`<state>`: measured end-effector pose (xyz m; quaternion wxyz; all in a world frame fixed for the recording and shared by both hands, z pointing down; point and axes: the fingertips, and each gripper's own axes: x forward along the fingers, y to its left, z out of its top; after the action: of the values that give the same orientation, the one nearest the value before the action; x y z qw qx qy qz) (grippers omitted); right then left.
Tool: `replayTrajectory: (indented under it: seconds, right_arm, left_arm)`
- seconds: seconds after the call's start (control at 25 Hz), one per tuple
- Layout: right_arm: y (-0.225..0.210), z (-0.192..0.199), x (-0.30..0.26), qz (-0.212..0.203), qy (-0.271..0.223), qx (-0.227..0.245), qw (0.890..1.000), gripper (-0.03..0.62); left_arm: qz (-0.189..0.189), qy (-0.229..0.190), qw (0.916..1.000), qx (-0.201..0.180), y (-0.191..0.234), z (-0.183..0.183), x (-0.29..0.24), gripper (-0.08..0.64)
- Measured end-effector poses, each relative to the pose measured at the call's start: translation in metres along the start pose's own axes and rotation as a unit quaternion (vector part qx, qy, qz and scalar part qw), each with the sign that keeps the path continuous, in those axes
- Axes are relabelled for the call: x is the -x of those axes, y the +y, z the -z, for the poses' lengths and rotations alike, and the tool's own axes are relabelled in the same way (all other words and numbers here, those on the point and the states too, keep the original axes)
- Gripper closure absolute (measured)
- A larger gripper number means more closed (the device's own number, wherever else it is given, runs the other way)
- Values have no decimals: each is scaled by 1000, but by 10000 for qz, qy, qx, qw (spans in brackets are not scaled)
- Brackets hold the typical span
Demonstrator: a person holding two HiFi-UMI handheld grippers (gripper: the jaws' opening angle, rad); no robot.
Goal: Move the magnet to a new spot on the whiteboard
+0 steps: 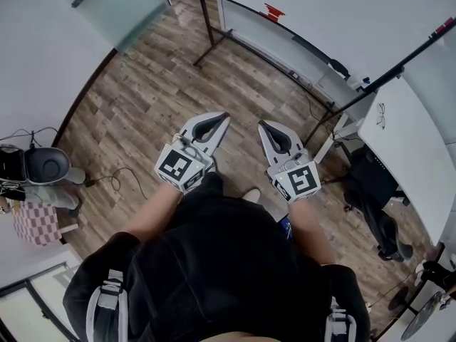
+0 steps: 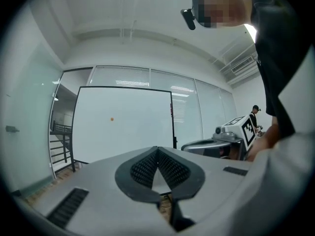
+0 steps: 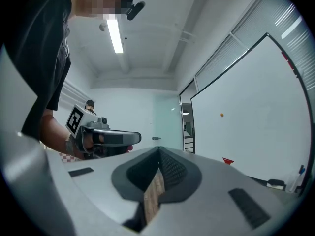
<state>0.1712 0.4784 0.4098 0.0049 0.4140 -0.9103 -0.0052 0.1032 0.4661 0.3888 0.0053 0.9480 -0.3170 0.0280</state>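
The magnet is a small orange dot point(image 2: 111, 119) on the white whiteboard point(image 2: 123, 127), well ahead of both grippers; the right gripper view shows the magnet point(image 3: 222, 115) on the whiteboard point(image 3: 261, 127) to the right. In the head view the whiteboard point(image 1: 335, 13) stands at the top, with wooden floor between it and me. My left gripper point(image 1: 224, 117) and right gripper point(image 1: 262, 125) are side by side at waist height, pointing level. Both are shut with nothing between the jaws, as the left gripper point(image 2: 157, 150) and right gripper point(image 3: 159, 150) views show.
A red object point(image 1: 273, 11) sits at the whiteboard's lower edge. Black stand legs point(image 1: 210, 34) reach onto the floor. A second white board point(image 1: 410, 148) and a dark chair point(image 1: 374, 191) are at the right. A grey bin point(image 1: 46, 166) and a cable point(image 1: 117, 180) lie at the left.
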Motion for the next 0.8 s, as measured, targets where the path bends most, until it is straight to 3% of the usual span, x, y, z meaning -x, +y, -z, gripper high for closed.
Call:
replayTrajectory:
  seconds: [0.24,0.8]
  right_arm:
    - [-8,-4,-52,45,53,67,10000,597]
    - [-5,-17,-230,234,-54,-254,9994,597]
  left_arm:
    - [32,-15,10000,-26,54,5,1,557]
    - [164,-307,9994,-46,235,-3,18,556]
